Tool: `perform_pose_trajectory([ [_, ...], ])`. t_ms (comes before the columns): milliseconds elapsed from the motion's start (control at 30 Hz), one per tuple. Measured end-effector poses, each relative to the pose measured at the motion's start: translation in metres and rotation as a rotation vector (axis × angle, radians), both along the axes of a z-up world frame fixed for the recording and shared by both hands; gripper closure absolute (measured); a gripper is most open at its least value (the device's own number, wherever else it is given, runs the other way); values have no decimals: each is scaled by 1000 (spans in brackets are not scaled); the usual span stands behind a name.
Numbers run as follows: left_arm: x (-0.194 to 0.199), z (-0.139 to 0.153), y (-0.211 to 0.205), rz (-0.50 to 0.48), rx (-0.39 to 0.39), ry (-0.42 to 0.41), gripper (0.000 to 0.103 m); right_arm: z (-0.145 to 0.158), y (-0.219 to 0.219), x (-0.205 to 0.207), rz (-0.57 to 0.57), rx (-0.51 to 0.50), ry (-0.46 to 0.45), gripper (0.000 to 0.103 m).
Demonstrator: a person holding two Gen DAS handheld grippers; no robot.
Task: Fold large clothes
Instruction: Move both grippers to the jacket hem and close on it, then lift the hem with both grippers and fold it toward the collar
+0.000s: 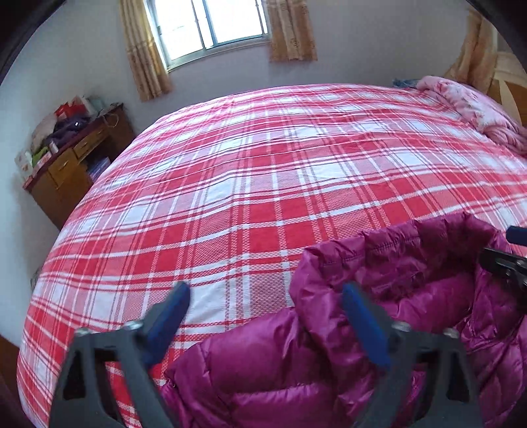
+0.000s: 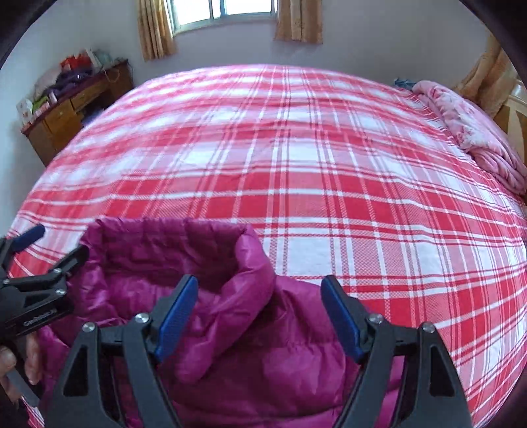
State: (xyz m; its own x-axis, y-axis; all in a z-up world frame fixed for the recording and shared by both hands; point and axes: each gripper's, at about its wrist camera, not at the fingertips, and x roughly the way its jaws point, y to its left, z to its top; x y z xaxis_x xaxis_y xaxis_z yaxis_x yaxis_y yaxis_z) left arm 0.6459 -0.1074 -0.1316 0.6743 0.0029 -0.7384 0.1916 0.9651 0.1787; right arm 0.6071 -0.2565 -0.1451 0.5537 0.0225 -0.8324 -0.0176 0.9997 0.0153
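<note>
Left gripper [image 1: 266, 306]: jaws spread wide, nothing between the blue-padded fingers [image 1: 364, 326] — the right-hand finger stands over the collar edge of the magenta quilted down jacket [image 1: 263, 372], the left-hand one over bare bedding. Right gripper [image 2: 260, 309]: jaws likewise spread wide and gripping nothing, straddling the jacket's shoulder and the folded-over end of the collar; whether either pad touches the fabric cannot be told. The jacket lies at the near edge of the bed, its stand-up collar [image 2: 171, 243] open and facing upward, between the two tools. In the right wrist view the left gripper appears at the left margin, beside the collar, with part of the person's hand [image 2: 13, 365] below it; in the left wrist view the right gripper's tip shows at the right margin above the jacket. Beneath everything lies the red, pink and white plaid bedsheet [image 1: 263, 171], spread flat. A bunched pink floral quilt [image 1: 474, 108] sits along the far right side of the bed. Left of the bed stands a brown wooden desk with drawers [image 1: 69, 168] — cluttered on top. Beyond, a window [image 1: 210, 23] with tan patterned curtains [image 1: 145, 56].
</note>
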Motion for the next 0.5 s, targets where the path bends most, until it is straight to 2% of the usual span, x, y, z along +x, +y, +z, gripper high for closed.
perform_pose_trajectory([
  [33, 0, -2, -1, -15, 0, 15, 61, -2, -1, -1, 5, -14, 3, 50],
  [67, 1, -7, -1, -31, -5, 58, 90, -4, -3, -4, 12, -33, 2, 62],
  [100, 0, -8, 1, -36, -18, 75, 98, -4, -4, -6, 14, -44, -1, 84],
  [200, -14, 1, 6, -48, -30, 23, 100, 3, -7, -21, 34, -61, -52, 87],
  [267, -29, 8, 12, -65, -54, -3, 100, 7, -6, -35, 45, -107, -94, 88],
  [400, -50, 0, 16, -91, -62, 23, 101, -3, -9, -50, 52, -125, -93, 89],
  [500, -62, -14, 19, -95, -32, 48, 101, -16, -14, -54, 44, -121, -79, 89],
])
